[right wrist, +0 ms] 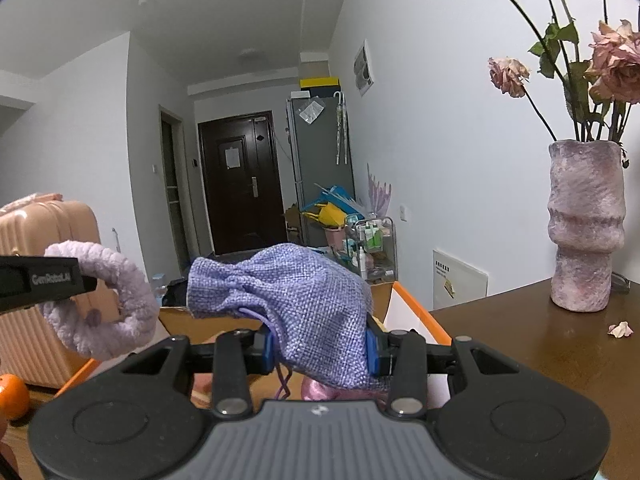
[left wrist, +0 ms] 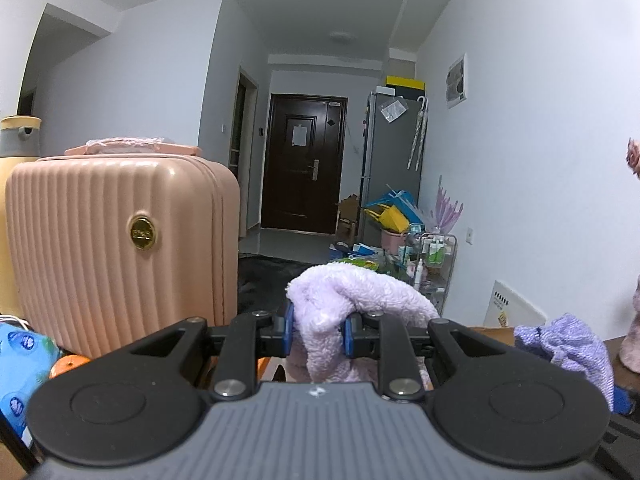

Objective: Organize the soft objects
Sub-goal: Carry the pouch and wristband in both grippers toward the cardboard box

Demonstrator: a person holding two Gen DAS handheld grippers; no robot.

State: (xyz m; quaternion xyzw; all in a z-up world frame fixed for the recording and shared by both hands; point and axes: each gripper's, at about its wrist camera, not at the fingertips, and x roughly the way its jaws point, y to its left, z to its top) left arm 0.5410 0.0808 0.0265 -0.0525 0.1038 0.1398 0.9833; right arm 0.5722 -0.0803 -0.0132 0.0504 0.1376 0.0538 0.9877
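Fluffy lilac band (left wrist: pixel 352 304) pinched in left tool (left wrist: pixel 319 330)

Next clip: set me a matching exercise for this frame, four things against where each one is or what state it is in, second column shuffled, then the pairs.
Things:
1. fluffy lilac headband
2. purple woven drawstring pouch
3. textured pink vase
4. orange

Place or state:
A. stands upright on the brown table, holding dried roses
B. clamped in the right gripper
C. lies by the foot of the pink suitcase
D. clamped in the left gripper

Pairs: 1-D, 2-B, 3-A, 4-C
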